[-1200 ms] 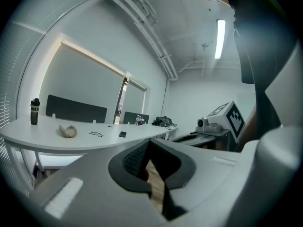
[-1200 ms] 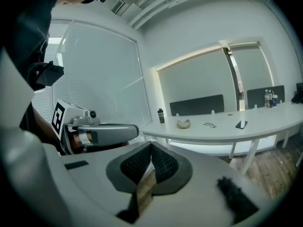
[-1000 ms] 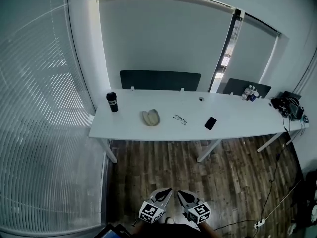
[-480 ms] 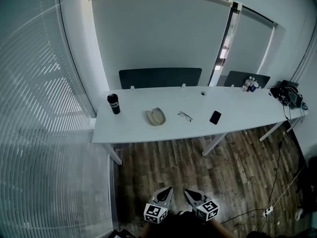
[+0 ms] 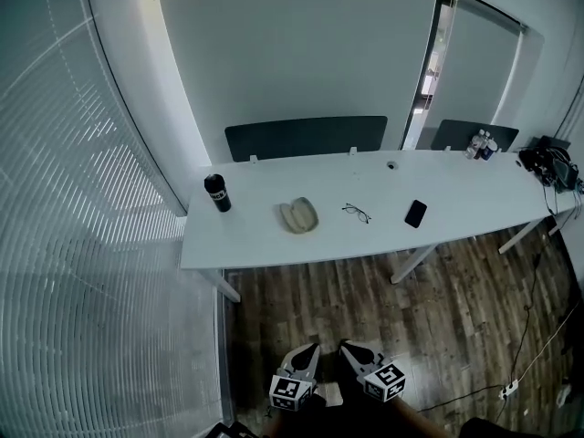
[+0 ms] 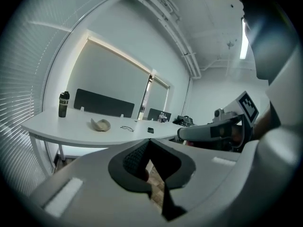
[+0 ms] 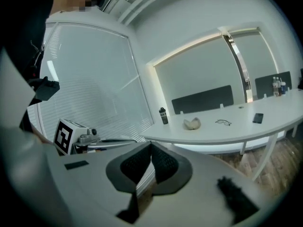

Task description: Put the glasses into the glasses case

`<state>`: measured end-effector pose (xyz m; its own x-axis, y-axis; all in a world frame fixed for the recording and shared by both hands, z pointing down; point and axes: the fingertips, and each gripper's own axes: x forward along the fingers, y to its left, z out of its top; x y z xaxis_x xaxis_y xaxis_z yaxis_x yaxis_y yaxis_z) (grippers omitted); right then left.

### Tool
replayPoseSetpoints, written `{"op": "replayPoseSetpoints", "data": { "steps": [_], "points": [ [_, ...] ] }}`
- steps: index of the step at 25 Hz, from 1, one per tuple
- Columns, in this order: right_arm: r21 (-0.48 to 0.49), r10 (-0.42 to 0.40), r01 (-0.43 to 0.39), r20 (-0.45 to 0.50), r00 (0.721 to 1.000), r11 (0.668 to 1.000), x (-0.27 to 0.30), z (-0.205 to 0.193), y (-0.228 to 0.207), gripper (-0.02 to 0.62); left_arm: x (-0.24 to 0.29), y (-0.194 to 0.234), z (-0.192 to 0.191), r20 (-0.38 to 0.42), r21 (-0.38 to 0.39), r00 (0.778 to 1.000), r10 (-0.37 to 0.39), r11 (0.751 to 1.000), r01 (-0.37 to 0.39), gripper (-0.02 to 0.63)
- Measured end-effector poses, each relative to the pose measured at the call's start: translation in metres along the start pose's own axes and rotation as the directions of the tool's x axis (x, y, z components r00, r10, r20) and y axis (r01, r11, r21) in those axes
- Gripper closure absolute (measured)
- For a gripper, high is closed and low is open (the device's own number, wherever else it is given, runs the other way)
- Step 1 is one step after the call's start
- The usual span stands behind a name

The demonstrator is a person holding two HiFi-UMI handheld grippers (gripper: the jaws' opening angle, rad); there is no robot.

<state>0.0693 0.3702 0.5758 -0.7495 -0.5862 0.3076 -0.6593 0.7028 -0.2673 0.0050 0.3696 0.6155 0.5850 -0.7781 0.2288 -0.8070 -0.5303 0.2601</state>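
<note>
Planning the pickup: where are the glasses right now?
In the head view, the glasses lie on the white table, between the beige glasses case to their left and the black phone to their right.

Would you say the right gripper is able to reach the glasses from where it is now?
Probably not yet. The right gripper is well short of the table, with wooden floor between. Nothing crowds the glasses; stepping closer should do.

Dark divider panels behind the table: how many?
2. The long panel stands along the table's far edge behind the glasses case; the short panel is further right. None looks hidden.
</note>
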Motion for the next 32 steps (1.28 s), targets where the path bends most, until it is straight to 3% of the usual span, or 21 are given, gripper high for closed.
{"op": "replayPoseSetpoints", "data": {
  "steps": [10, 16, 23, 27, 32],
  "points": [
    [0.055, 0.024, -0.028, 0.069, 0.997, 0.998, 0.037, 0.06, -0.128, 0.588, 0.112, 0.025, 0.042, -0.033, 0.044, 0.998, 0.056, 0.998, -0.055, 0.6],
    [0.072, 0.037, -0.043, 0.077, 0.996, 0.996, 0.044, 0.079, -0.188, 0.588, 0.17, 0.018, 0.072, -0.069, 0.092, 0.997, 0.037, 0.995, -0.031, 0.598],
    [0.059, 0.059, -0.062, 0.044, 0.997, 0.996, 0.063, 0.089, -0.224, 0.588, 0.208, 0.036, 0.093, -0.051, 0.067, 0.997, 0.054, 0.996, -0.051, 0.6],
    [0.056, 0.04, -0.041, 0.012, 0.999, 0.998, 0.091, 0.094, -0.246, 0.588, 0.229, 0.069, 0.086, -0.076, 0.113, 0.995, 0.062, 0.992, -0.054, 0.598],
    [0.045, -0.025, 0.025, -0.004, 1.0, 0.999, 0.136, 0.11, -0.263, 0.588, 0.26, 0.11, 0.099, -0.063, 0.089, 0.998, -0.006, 0.996, 0.011, 0.598]
  ]
}}
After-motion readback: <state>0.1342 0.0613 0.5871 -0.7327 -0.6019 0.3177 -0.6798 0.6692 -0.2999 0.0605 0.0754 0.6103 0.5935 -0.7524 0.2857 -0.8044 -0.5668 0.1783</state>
